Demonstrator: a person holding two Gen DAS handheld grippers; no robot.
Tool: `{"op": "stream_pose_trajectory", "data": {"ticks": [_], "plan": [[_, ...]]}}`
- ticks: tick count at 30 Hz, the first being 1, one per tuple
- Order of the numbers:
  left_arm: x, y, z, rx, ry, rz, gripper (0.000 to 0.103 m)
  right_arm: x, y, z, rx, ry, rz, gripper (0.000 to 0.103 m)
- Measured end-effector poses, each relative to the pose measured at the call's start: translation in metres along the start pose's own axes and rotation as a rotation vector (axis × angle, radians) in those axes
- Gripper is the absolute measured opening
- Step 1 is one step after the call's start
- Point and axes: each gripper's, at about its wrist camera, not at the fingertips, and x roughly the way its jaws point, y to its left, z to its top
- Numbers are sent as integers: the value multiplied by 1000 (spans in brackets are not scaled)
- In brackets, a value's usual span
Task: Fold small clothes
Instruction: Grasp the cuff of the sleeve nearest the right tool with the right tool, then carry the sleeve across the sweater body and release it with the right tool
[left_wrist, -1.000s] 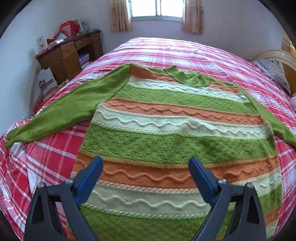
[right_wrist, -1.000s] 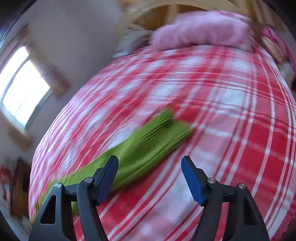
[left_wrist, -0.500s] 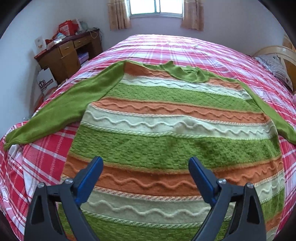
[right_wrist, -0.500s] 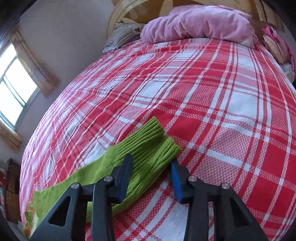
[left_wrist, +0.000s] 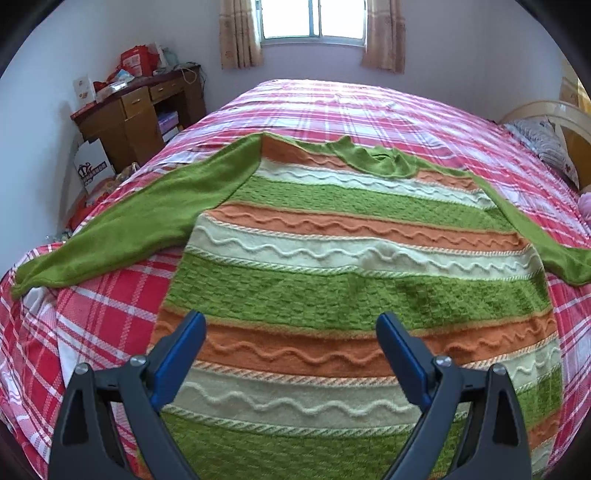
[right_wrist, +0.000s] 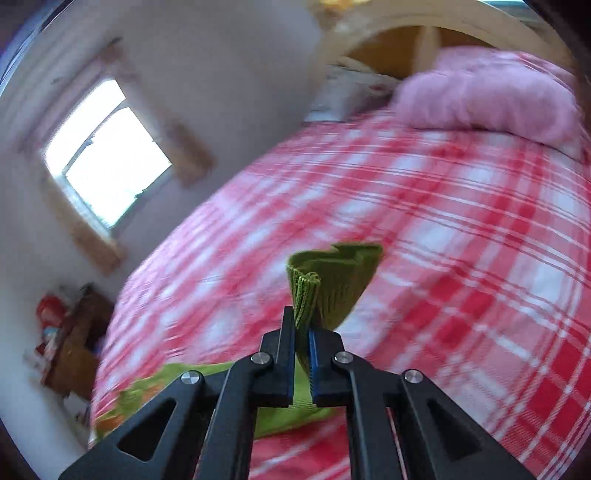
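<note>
A knitted sweater (left_wrist: 351, 266) with green, orange and cream stripes lies flat on the red plaid bed, both green sleeves spread out. Its left sleeve (left_wrist: 122, 229) reaches the bed's left edge. My left gripper (left_wrist: 291, 328) is open and empty, hovering above the sweater's lower part. My right gripper (right_wrist: 302, 328) is shut on the ribbed green cuff (right_wrist: 332, 284) of the right sleeve and holds it lifted above the bed. The rest of that sleeve (right_wrist: 177, 387) trails down to the lower left.
A wooden desk (left_wrist: 140, 110) with clutter stands left of the bed, with a white bag (left_wrist: 92, 170) beside it. A pink pillow (right_wrist: 491, 96) and the headboard (right_wrist: 424, 26) are at the bed's head. A window (left_wrist: 314, 18) is on the far wall.
My right gripper closed on the sleeve cuff and lifted it off the bed. My left gripper stayed open and drew back a little above the sweater.
</note>
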Motion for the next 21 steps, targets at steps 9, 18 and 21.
{"op": "stream_pose_trajectory", "data": {"ticks": [9,18,21], "plan": [[-9,40,-2,-73,-28,7,96,3,182,-56,-203,126,309,5],[-13,92,-7,-138,-54,35,96,59,327,-177,-321,312,485,5],[-12,108,-10,-152,-61,56,96,87,355,-224,-341,371,486,5]]}}
